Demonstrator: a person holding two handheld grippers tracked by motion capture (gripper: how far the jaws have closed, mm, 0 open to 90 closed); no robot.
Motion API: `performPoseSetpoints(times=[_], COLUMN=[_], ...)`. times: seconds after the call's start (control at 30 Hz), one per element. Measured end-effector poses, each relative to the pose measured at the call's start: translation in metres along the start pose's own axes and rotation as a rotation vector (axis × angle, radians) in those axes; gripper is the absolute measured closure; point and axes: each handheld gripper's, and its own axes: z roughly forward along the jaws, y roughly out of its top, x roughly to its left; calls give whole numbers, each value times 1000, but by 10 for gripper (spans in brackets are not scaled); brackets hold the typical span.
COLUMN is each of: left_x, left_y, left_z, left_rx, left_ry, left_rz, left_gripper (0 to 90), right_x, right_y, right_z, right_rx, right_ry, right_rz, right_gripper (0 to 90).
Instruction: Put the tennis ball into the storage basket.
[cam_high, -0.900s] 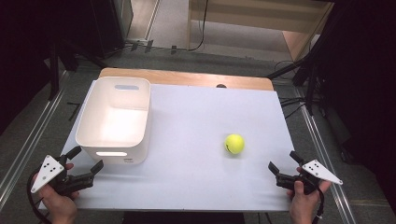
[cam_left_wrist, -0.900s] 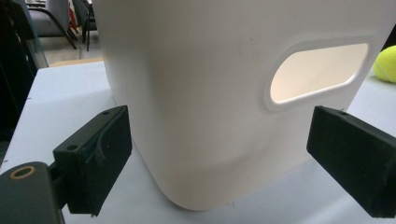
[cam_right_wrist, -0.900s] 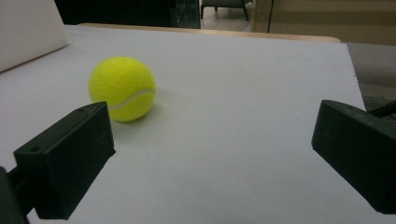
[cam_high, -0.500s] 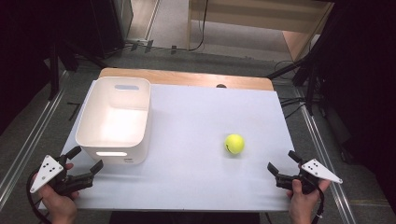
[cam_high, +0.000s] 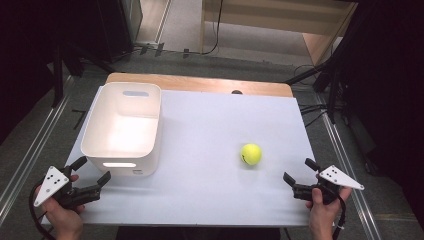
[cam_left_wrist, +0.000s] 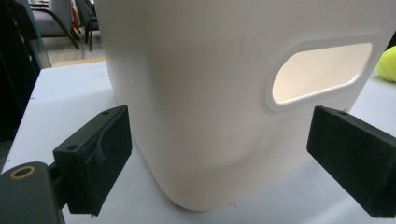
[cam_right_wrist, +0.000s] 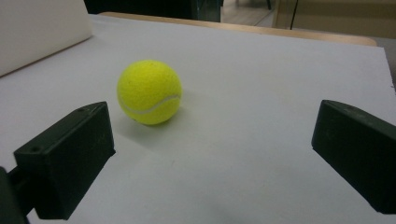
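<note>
Little has moved since the earlier frames: both sets of jaws stay spread and empty, the right gripper (cam_high: 298, 181) near the tennis ball (cam_high: 251, 154) at centre-right of the worktop (cam_high: 210, 135), the left gripper (cam_high: 90, 176) facing the white bin (cam_high: 125, 127), so nothing is grasped yet.

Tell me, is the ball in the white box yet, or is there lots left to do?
Nothing looks done yet. The tennis ball sits on the white table, apart from the white bin. The right gripper is open, aimed at the ball without touching it. The left gripper waits open by the bin. Probably left: grab, carry, drop.
</note>
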Motion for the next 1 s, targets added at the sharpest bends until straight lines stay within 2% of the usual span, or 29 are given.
performPoseSetpoints(times=[0.2, 0.4, 0.5, 0.53, 0.6, 0.83, 1.0], left_x=[0, 0, 0, 0, -1, -1, -1], left_y=[0, 0, 0, 0, 0, 0, 0], left_z=[0, 0, -1, 0, 0, 0, 0], left_rx=[2, -4, -4, -4, 3, 2, 3], left_ry=[-3, -6, -6, -4, -1, 0, -4], left_rz=[3, 0, 0, -1, 3, 2, 7], left_gripper=[72, 73, 73, 73, 72, 73, 73], right_x=[5, 8, 10, 11, 13, 16, 21], right_y=[13, 20, 27, 31, 34, 51, 60], right_z=[8, 13, 16, 18, 18, 26, 37], right_rx=[43, 59, 74, 74, 82, 116, 166], right_ry=[21, 46, 53, 56, 59, 101, 109], right_rz=[-24, -31, -42, -67, -67, -88, -111], right_gripper=[0, 0, 0, 0, 0, 0, 0])
